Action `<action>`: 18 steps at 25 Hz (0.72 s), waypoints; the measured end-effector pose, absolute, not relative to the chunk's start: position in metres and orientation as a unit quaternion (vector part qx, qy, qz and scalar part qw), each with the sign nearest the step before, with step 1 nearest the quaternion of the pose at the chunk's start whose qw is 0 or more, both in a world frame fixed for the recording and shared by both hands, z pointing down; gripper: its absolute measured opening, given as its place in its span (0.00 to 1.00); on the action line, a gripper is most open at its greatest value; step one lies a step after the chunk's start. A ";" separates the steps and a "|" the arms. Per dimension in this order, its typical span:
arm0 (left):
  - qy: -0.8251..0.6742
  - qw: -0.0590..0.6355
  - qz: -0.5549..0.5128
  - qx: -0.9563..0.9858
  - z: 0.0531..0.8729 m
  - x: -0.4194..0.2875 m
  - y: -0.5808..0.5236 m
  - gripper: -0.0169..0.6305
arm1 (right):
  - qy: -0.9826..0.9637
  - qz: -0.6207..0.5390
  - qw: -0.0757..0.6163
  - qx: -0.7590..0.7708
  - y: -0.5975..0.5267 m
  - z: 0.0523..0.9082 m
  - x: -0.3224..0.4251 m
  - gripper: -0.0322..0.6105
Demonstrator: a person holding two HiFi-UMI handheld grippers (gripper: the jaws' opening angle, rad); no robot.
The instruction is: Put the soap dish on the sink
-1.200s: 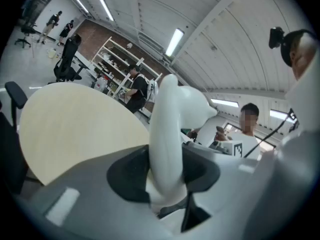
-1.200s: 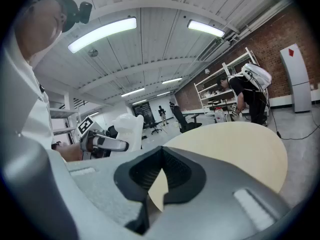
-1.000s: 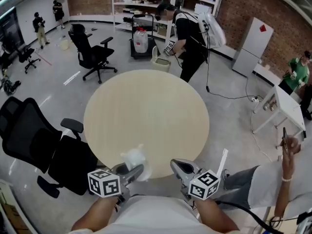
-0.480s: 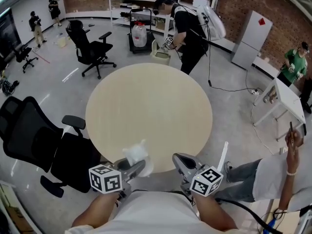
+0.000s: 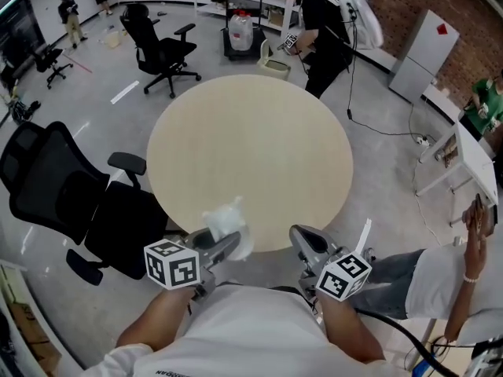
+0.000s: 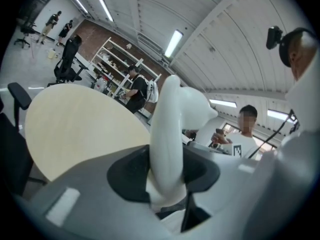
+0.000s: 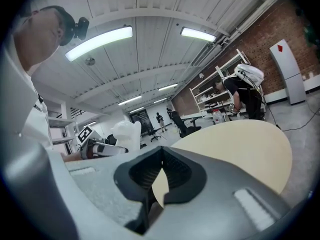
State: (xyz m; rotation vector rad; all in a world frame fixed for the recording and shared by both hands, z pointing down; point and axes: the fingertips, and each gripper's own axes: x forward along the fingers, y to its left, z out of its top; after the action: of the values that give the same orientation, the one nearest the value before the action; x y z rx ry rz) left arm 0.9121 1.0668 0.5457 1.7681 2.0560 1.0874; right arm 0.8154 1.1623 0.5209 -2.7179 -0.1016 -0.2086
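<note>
A white soap dish [image 5: 226, 226] stands on edge between the jaws of my left gripper [image 5: 224, 246], which is shut on it at the near edge of the round beige table [image 5: 251, 140]. In the left gripper view the soap dish [image 6: 170, 129] rises upright from the left gripper [image 6: 167, 176], its rim pinched between the dark pads. My right gripper [image 5: 302, 240] hovers just right of it over the table's near rim. Its jaws meet at the tips with nothing between them. The right gripper view shows the right gripper [image 7: 159, 176] shut, and the soap dish [image 7: 127, 133] off to its left.
A black office chair [image 5: 55, 187] stands close to the table's left side, another chair [image 5: 165, 49] farther back. A person with a backpack [image 5: 330, 22] bends by a cart [image 5: 240, 34] beyond the table. A seated person [image 5: 464, 265] and a white table [image 5: 479, 159] are at the right.
Both grippers stay about where they were, the dish still held. The head view has shifted a little, so the table and the room sit higher and further right in the picture.
</note>
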 end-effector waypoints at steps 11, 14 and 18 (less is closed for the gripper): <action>0.651 0.150 0.357 0.653 0.530 0.853 1.066 0.28 | 0.008 -0.105 0.152 -0.983 1.173 0.506 0.758 0.05; 0.642 0.159 0.368 0.653 0.530 0.829 1.063 0.28 | 0.011 -0.115 0.134 -0.984 1.170 0.509 0.734 0.05; 0.637 0.173 0.379 0.649 0.535 0.795 1.059 0.28 | 0.035 -0.115 0.132 -0.984 1.157 0.513 0.710 0.05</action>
State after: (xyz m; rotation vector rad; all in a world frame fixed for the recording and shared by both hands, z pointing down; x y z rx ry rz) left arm 0.7950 1.0594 0.5354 1.8399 1.8073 1.0736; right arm 0.7105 1.1572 0.5129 -2.8565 0.1019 -0.3340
